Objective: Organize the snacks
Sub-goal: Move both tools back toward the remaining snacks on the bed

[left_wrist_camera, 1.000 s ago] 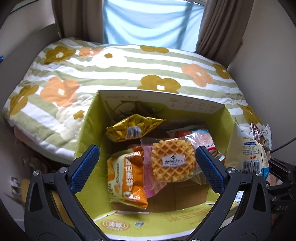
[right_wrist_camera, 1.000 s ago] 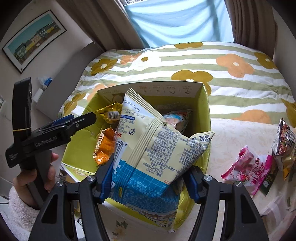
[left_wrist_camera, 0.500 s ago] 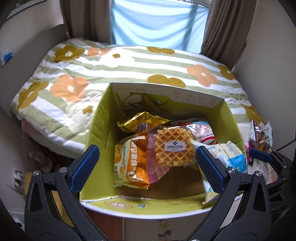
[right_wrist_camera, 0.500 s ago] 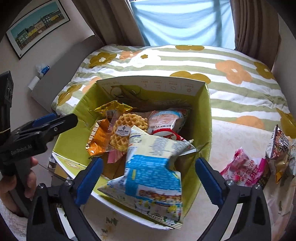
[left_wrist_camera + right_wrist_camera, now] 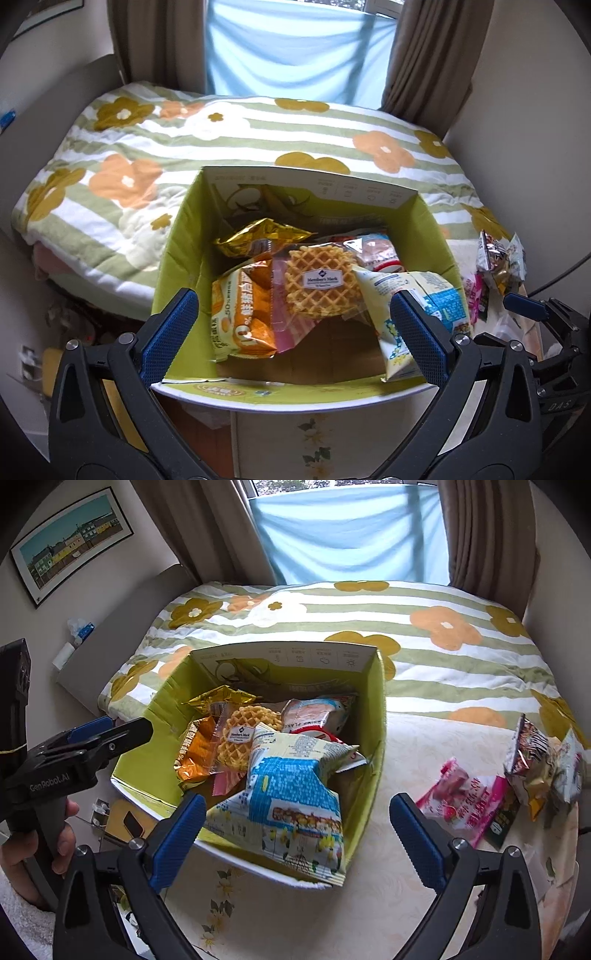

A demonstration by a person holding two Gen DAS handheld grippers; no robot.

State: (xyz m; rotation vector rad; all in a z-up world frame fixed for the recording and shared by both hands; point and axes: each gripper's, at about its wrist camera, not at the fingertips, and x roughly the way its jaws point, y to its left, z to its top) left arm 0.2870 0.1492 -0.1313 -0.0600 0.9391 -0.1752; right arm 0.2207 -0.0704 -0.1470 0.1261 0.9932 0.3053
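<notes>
An open yellow-green box (image 5: 177, 258) (image 5: 147, 746) holds several snack packs: a gold pack (image 5: 258, 236), an orange pack (image 5: 243, 314), a wrapped waffle (image 5: 321, 282) (image 5: 242, 736) and a pale yellow and blue bag (image 5: 417, 306) (image 5: 291, 794) that leans over the box's near right rim. My left gripper (image 5: 295, 336) is open and empty above the box's near edge. My right gripper (image 5: 299, 842) is open and empty, just behind the blue bag. The left gripper also shows in the right wrist view (image 5: 110, 734).
A pink pack (image 5: 465, 805) and a crumpled dark and silver pack (image 5: 535, 760) lie on the cream floral tabletop (image 5: 417, 746) right of the box. A striped flowered bed (image 5: 258, 122) lies beyond. A wall stands at the right.
My right gripper opened and let the pale yellow and blue bag drop into the box, then drew back. My left gripper pulled back slightly, still open.
</notes>
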